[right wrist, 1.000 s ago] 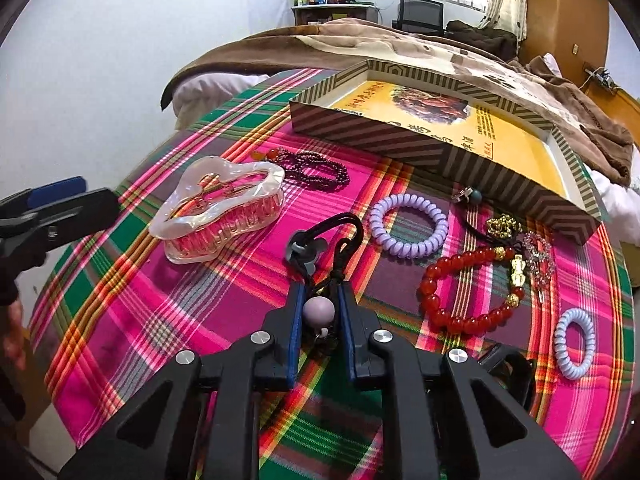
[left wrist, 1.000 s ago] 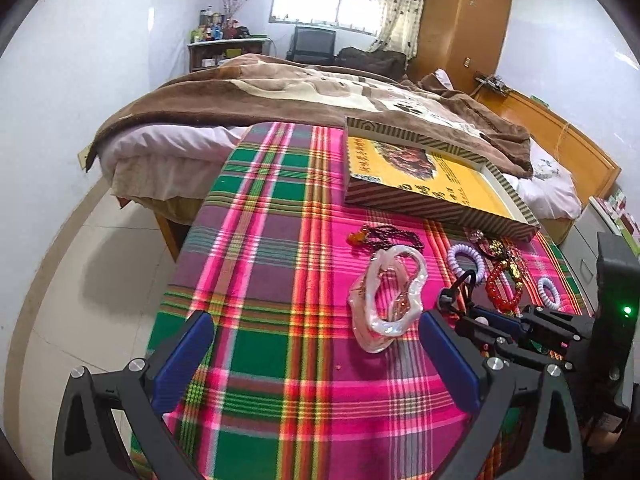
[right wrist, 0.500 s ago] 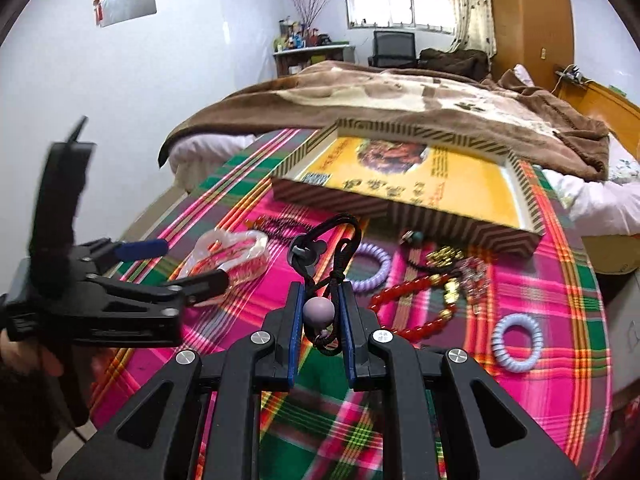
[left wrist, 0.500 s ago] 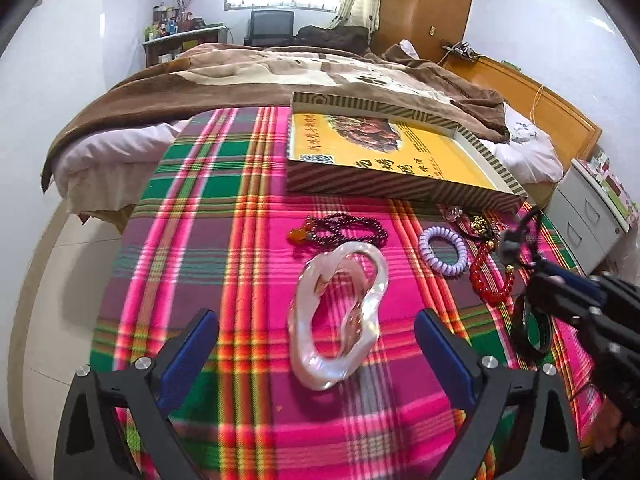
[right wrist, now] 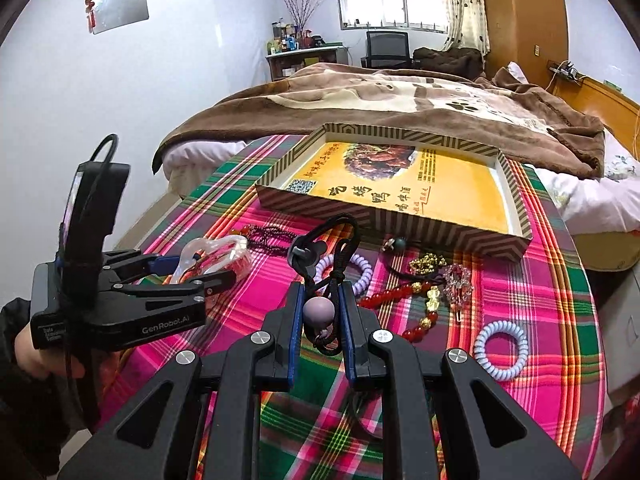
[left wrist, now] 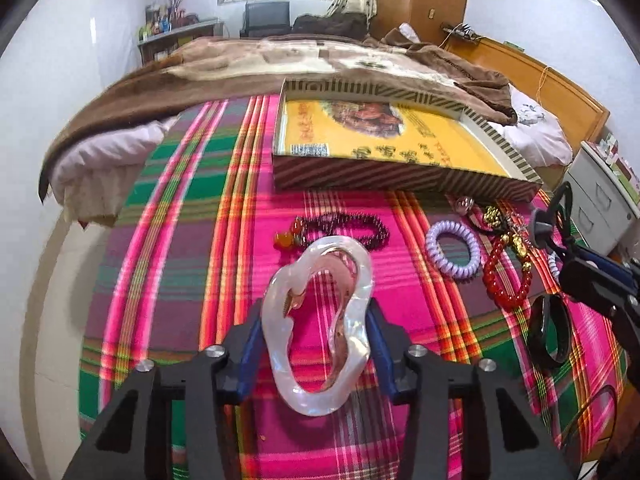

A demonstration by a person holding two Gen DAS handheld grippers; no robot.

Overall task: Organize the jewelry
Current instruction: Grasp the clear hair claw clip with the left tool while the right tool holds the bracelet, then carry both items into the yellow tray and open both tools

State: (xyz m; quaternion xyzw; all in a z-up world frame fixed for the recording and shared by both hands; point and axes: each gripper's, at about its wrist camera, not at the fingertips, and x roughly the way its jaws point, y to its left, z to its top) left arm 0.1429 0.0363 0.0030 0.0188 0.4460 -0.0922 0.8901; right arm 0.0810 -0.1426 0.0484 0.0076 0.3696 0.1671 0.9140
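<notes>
My left gripper is shut on a clear pearly hair claw, held just above the plaid cloth; it also shows in the right wrist view. My right gripper is shut on a black cord hair tie with a mauve bead, held above the cloth; it shows at the right of the left wrist view. The striped box with a yellow bottom lies open behind the jewelry. On the cloth lie a dark bead bracelet, a purple coil tie and a red bead bracelet.
A black bangle, a pale blue coil tie, a crystal clip and gold beads lie at the right. The bed with a brown blanket stands behind the table. A white drawer unit is at the right.
My left gripper moved forward and closed on the hair claw, which was lying free on the cloth. My right gripper rose and drew back a little with the cord tie.
</notes>
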